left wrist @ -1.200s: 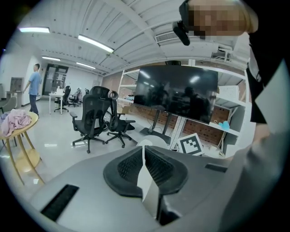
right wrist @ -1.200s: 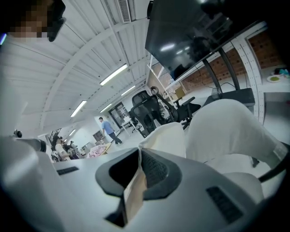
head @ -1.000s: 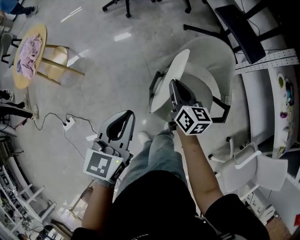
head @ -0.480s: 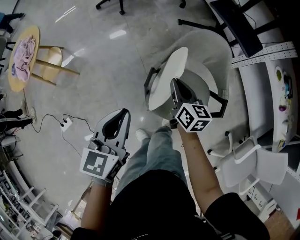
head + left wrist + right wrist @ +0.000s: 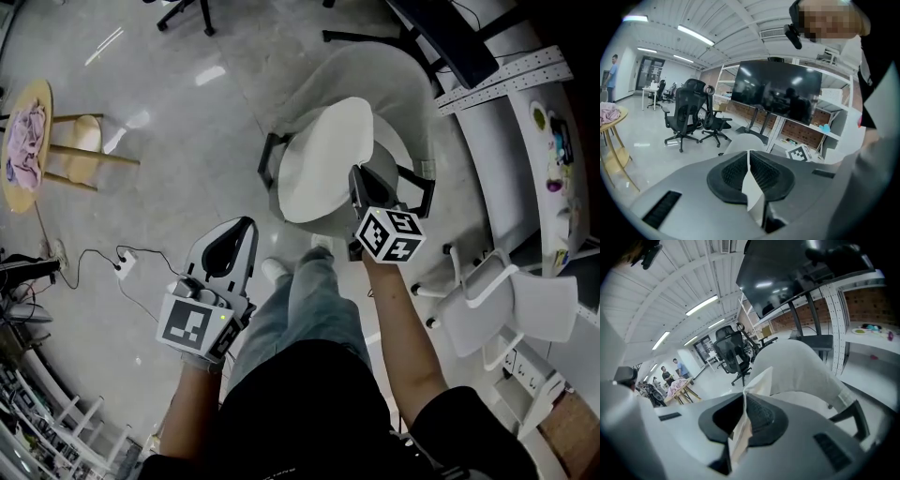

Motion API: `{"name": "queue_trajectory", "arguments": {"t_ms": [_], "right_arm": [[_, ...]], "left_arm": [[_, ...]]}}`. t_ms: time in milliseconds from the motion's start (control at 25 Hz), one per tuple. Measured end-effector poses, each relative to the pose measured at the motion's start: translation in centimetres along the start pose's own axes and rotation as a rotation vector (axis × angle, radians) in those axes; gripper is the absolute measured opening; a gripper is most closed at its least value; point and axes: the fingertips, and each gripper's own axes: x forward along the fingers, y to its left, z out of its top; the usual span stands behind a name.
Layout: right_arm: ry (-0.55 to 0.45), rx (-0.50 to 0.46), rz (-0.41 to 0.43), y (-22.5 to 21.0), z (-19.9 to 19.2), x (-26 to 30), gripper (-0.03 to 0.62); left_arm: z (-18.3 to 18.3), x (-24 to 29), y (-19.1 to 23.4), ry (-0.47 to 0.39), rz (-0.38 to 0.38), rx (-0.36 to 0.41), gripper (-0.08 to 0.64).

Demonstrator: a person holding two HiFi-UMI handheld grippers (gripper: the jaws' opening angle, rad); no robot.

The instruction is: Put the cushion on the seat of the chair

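Note:
A round white cushion lies tilted over the seat of a pale tub chair; whether it rests on the seat I cannot tell. My right gripper is shut on the cushion's near edge. In the right gripper view the cushion's fabric is pinched between the dark pads, with the chair's back behind. My left gripper hangs off to the left over the floor, apart from the chair. Its fingertips meet with nothing between them.
A person's jeans leg and shoe stand just in front of the chair. A round wooden table with pink cloth and a stool are at far left. A power strip lies on the floor. Another white chair stands right. Black office chairs stand beyond.
The cushion has gone from standing on edge to lying flatter and lower over the seat, carried by my right gripper. The left gripper has shifted only a little.

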Motion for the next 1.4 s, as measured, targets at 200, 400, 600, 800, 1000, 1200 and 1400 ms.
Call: {"name": "queue_trajectory", "arguments": {"t_ms": [200, 400, 600, 800, 1000, 1200, 1400], "right_arm": [[0.043, 0.042, -0.092, -5.3, -2.5, -1.7, 0.029], [0.102, 0.041, -0.174, -9.4, -5.7, -2.9, 0.029], [0.168, 0.058, -0.258, -13.3, -9.3, -3.8, 0.029], [0.214, 0.061, -0.308, -16.1, -12.1, -3.7, 0.031], [0.275, 0.051, -0.353, -18.2, -14.8, -3.4, 0.032], [0.324, 0.048, -0.395, -20.2, -17.0, -2.8, 0.034], [0.384, 0.005, -0.432, -21.9, -19.3, -2.3, 0.035]], "left_arm": [[-0.7, 1.5, -1.7, 0.028, -0.036, 0.021, 0.012], [-1.8, 3.1, -3.3, 0.054, -0.070, 0.030, 0.012], [-3.1, 4.1, -4.7, 0.080, -0.093, 0.036, 0.012], [-4.5, 5.0, -5.0, 0.108, -0.104, 0.019, 0.012], [-5.5, 5.8, -4.8, 0.134, -0.107, 0.005, 0.012], [-6.7, 6.7, -4.3, 0.160, -0.101, 0.009, 0.012], [-7.6, 7.4, -4.1, 0.186, -0.093, -0.004, 0.012]]}}
